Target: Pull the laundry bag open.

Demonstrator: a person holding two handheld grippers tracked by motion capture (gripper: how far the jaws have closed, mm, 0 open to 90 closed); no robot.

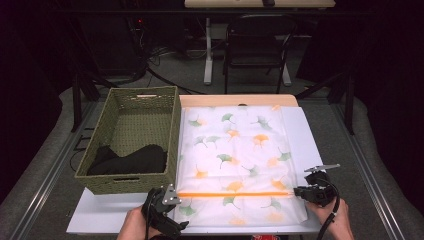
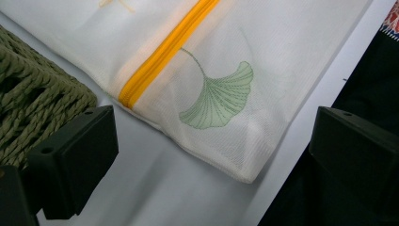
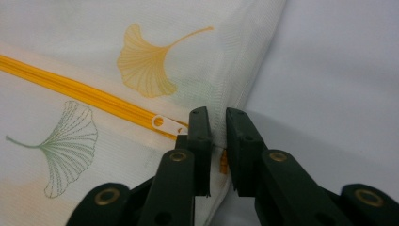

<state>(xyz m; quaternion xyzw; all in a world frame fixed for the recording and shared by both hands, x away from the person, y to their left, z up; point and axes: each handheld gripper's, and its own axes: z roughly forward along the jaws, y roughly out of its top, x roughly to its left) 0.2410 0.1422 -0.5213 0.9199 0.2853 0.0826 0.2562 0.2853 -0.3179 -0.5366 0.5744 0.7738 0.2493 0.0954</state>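
At the near right corner of the counter (image 1: 310, 145), the right tool (image 1: 296, 192) has its two black jaws drawn almost together on the edge of the white mesh bag (image 1: 235, 160), pinching a fold of the fabric at the end of the orange zipper (image 1: 235, 194); the white zipper pull (image 3: 168, 125) lies just beside the left jaw, touching or nearly touching it. In the right gripper view the cloth rises in a small ridge between the jaws, with an orange ginkgo leaf print (image 3: 143, 63) beyond them. The left tool (image 1: 175, 206) rests at the bag's near left corner with its jaws standing wide apart; in the left gripper view that corner and a green leaf print (image 2: 219, 99) lie between them, untouched by either jaw. The bag itself lies flat across the middle of the white-covered counter, zipper running across its near part. Just left of it stands a green woven basket (image 1: 150, 100) holding dark clothing (image 1: 132, 160). Beyond the counter the room is dark, with a black chair (image 1: 257, 45), a white desk leg (image 1: 208, 50) and cables on the grey floor (image 1: 175, 70).
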